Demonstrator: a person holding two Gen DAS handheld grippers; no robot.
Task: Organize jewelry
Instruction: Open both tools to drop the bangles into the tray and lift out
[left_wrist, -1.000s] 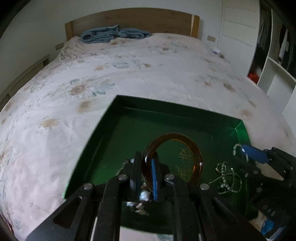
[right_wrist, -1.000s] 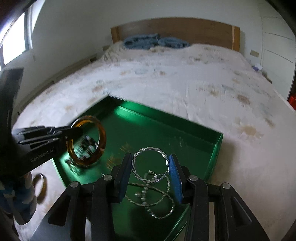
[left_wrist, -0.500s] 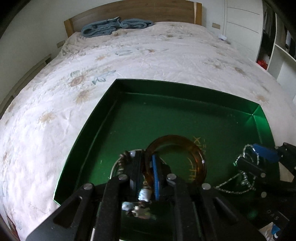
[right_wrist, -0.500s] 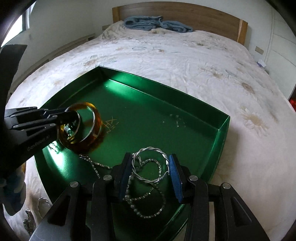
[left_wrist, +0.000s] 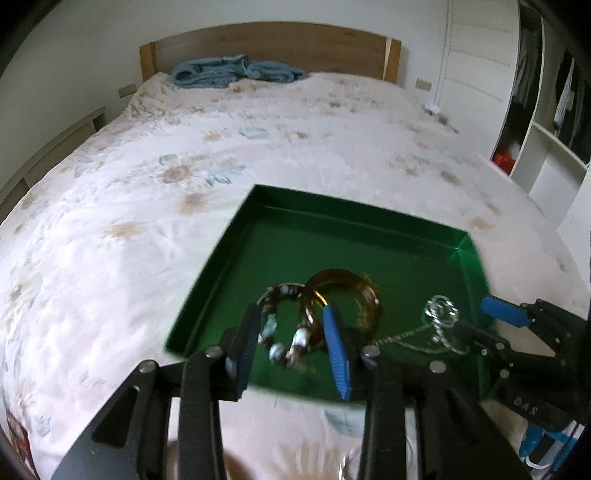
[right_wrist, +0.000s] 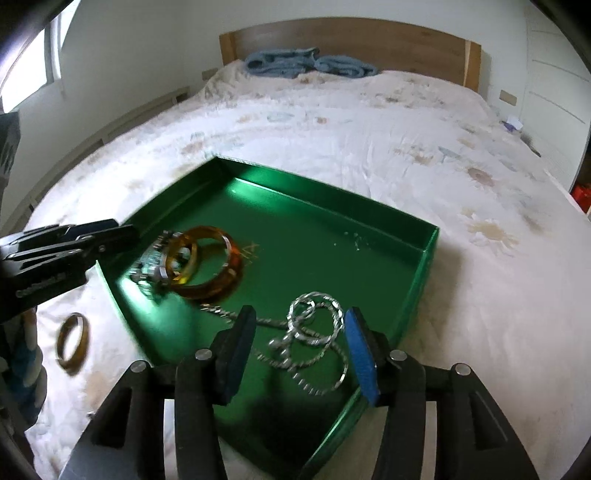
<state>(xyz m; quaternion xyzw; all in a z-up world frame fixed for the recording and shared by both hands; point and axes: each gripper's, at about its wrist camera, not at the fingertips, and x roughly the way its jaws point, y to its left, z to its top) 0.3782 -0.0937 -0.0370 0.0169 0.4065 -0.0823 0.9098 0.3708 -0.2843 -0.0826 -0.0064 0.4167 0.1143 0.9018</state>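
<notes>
Since both sets of jaws stand apart with nothing pinched, I read this as the drop-off step: pieces down in the tray, more loose on the bed.

amber bangle: lies in the green tray (right_wrist: 413, 266), left of mid-floor, tipped on its side (right_wrist: 207, 258); (left_wrist: 343, 299) in the left view. Resting on the tray floor as far as I can tell, though the frame is blurred.
beaded bracelet: touching the amber bangle's left side (left_wrist: 284, 325), toward the tray's left edge. It sits between my left fingers but nothing presses on it.
left gripper: (left_wrist: 295, 350) jaws released, spread wide around the bracelet, at the tray's near-left edge. Judgement: placed at the edge so the pieces land inside the wall, not on the bedspread.
silver twisted bangle: (right_wrist: 314, 325) near the tray's near-right corner, lying on a silver chain (right_wrist: 306, 373) that trails toward the amber bangle.
right gripper: (right_wrist: 299, 354) jaws released, one finger either side of the silver bangle with a gap on both sides. Not grasping.
second amber ring: (right_wrist: 72, 345) on the bedspread (right_wrist: 369, 147), outside the tray's left edge, apart from it. Judgement: likely next pick for the left side.
risk: chain is slack and loops close to my right fingers; backing out low could snag and drag it.
background: blue blanket (right_wrist: 310, 64) at the headboard (right_wrist: 369, 40), well away from the tray.
</notes>
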